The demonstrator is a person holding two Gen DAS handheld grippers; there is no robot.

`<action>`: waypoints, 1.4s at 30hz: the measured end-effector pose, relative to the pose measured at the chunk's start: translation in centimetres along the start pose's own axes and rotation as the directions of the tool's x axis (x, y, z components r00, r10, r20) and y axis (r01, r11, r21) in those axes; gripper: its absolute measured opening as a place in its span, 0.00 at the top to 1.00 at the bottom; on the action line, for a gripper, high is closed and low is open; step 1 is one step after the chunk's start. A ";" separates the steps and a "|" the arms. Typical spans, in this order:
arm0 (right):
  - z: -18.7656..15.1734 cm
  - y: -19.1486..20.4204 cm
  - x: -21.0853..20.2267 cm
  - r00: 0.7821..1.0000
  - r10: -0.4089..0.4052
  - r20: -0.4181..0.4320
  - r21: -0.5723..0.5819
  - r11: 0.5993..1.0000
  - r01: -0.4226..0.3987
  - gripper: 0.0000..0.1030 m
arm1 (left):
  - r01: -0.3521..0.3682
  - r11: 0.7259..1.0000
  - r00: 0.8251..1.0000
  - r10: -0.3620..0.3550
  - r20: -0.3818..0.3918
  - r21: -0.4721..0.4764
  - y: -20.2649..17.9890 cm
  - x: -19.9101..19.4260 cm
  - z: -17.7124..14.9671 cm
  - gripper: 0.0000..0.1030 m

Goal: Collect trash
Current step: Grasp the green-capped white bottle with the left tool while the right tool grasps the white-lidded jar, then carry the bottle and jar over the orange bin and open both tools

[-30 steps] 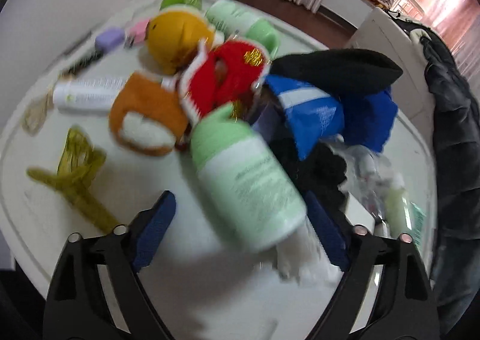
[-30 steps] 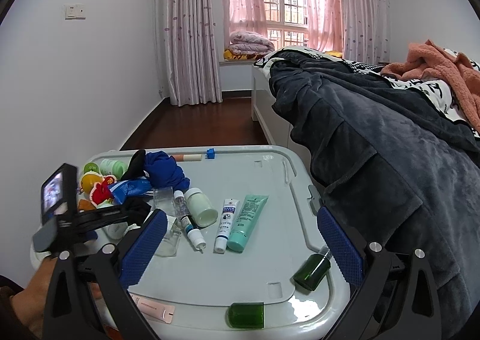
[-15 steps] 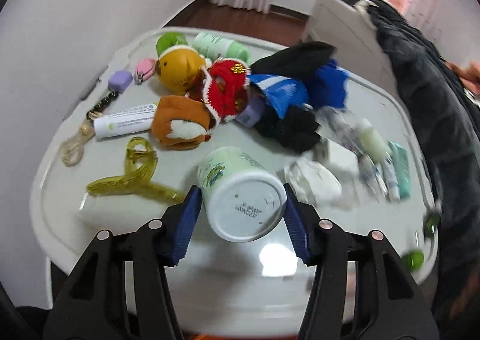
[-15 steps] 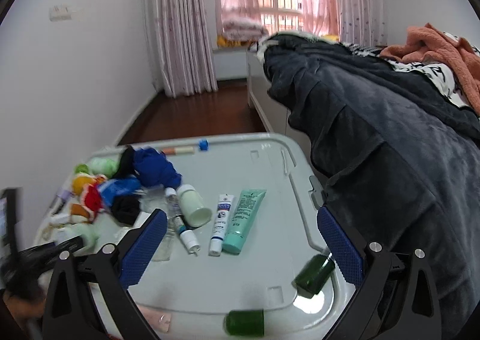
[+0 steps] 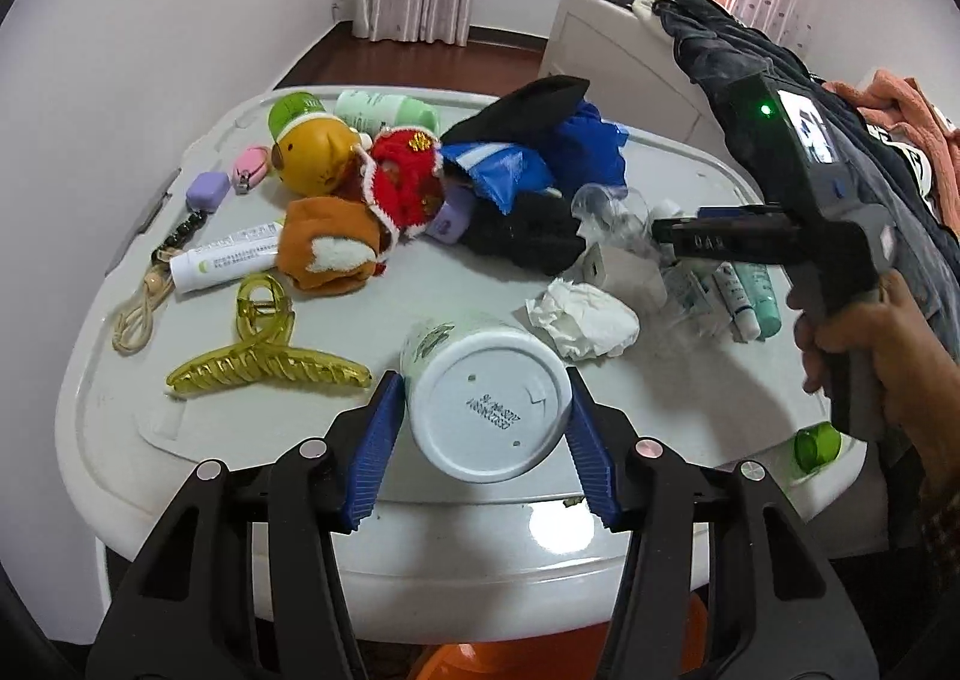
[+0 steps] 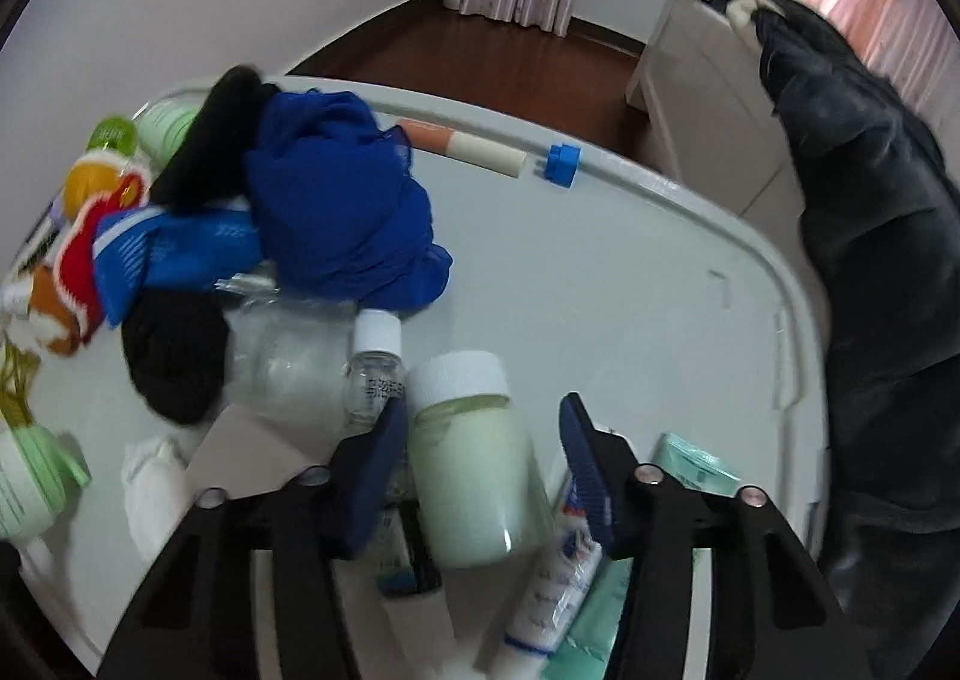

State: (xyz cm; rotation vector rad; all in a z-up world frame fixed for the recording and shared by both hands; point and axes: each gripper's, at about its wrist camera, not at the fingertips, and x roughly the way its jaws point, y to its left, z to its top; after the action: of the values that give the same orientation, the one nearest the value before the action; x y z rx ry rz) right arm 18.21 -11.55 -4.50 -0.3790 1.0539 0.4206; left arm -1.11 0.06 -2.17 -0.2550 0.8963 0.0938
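My left gripper is shut on a pale green and white bottle, its round base facing the camera, held above the near edge of the white table. My right gripper is open with its blue pads either side of a pale green jar with a white cap, which lies on the table; the pads do not clearly touch it. A crumpled white tissue lies just beyond the left gripper. The right gripper also shows in the left wrist view.
Plush toys, blue cloth, a black sock, a yellow hair clip, tubes, a clear bottle, a clear plastic bag and a green cap crowd the table. A bed with dark bedding stands at the right.
The left gripper closed on the green bottle and drew it back to the table's near edge. The right gripper dropped low over the table and now straddles the pale green jar.
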 end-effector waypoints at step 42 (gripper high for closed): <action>-26.4 10.8 -15.0 0.956 0.289 -0.039 0.031 0.957 -0.288 0.16 | -0.014 0.972 0.988 0.049 -0.144 0.234 -5.3 -8.9 -13.2 0.53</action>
State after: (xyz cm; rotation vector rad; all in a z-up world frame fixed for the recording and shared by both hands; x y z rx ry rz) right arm -13.42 -17.47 -3.94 -0.2120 1.1606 0.6625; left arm -15.71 -8.27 -2.15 -0.0289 1.0510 -0.0019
